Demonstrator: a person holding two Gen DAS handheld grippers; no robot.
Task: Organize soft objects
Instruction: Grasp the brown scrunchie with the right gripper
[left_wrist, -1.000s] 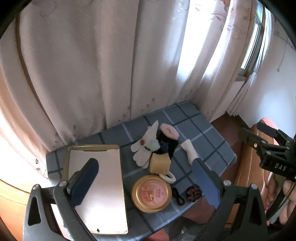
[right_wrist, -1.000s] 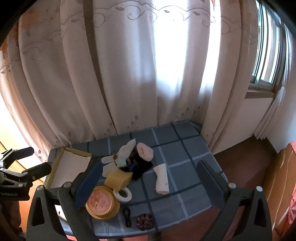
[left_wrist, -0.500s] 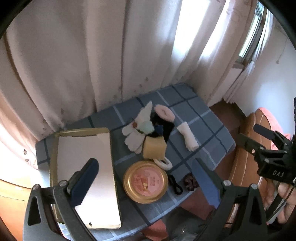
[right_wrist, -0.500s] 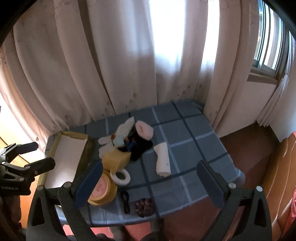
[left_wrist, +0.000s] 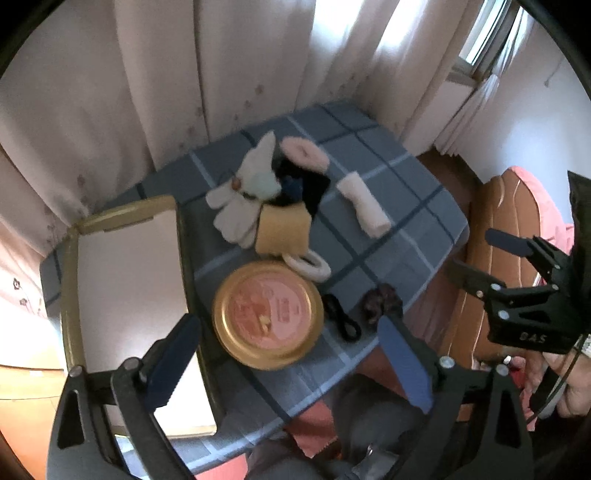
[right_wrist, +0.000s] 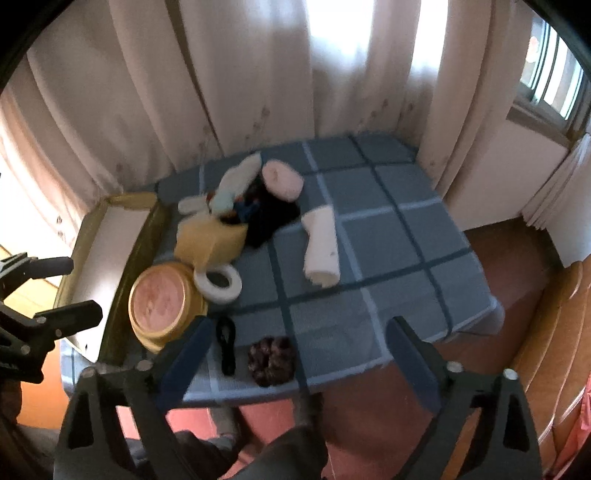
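Both grippers above the small table, nearer than a second ago.

I hold the left gripper (left_wrist: 288, 354) with its fingers spread wide and empty, over the round gold tin (left_wrist: 268, 314); the right gripper (right_wrist: 295, 354) is likewise wide open and grips nothing, above the dark scrunchie (right_wrist: 271, 355) at the near edge. Since the earlier frames both views have dropped closer, so the blue checked table (right_wrist: 406, 236) fills more of each. The soft things lie unmoved: white glove (left_wrist: 236, 212), pink puff (left_wrist: 304, 155), yellow sponge (left_wrist: 282, 230) and black cloth (right_wrist: 269, 218) heaped together, the rolled white cloth (right_wrist: 321, 247) apart to their right. The gold-rimmed box (left_wrist: 125, 280) stands at the left, holding none of them.
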